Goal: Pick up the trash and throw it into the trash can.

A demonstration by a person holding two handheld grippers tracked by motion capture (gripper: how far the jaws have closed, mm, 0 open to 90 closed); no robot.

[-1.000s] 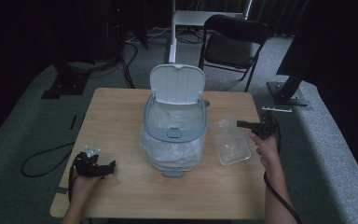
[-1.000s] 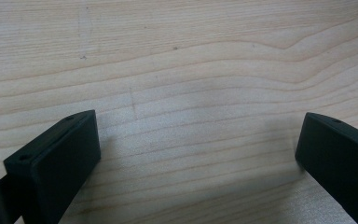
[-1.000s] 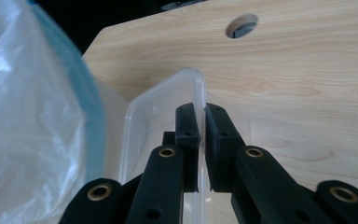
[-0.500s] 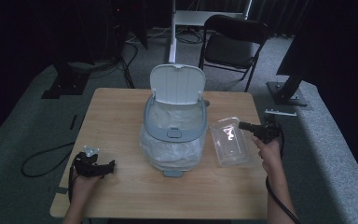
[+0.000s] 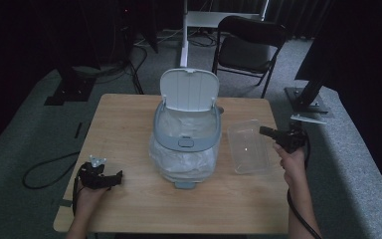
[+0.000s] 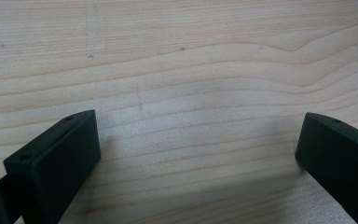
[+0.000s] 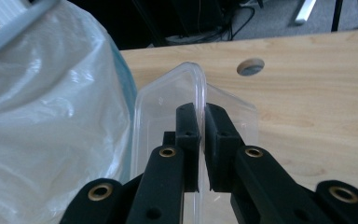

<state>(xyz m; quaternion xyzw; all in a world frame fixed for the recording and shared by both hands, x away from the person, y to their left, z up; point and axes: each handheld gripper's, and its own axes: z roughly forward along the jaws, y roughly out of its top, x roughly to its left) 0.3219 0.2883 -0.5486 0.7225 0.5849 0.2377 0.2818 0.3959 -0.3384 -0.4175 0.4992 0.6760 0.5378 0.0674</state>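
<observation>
Clear plastic forms the container [image 5: 249, 146], a shallow rectangular tub that is on the right part of the wooden table [image 5: 129, 124], just beside the bin. In the right gripper view its thin rim [image 7: 200, 93] stands between the two black jaws, which are pressed together on it, so the right gripper [image 7: 203, 140] holds the container by one wall. In the high view the right gripper [image 5: 271, 132] is at the right edge of the container, and the person's right hand [image 5: 291, 159] is behind it, at the edge of the table.

To the left of the container stands the grey bin [image 5: 185, 139]. Its lid [image 5: 189, 89] is open and stands upright at the back, and a white plastic bag [image 7: 51, 116] lines it and hangs over its sides.

Well apart, at the front left of the table, the left gripper [image 5: 99, 177] rests in the person's left hand. In the left gripper view its jaws stand wide apart over bare wood [image 6: 191, 70], with nothing between them.
</observation>
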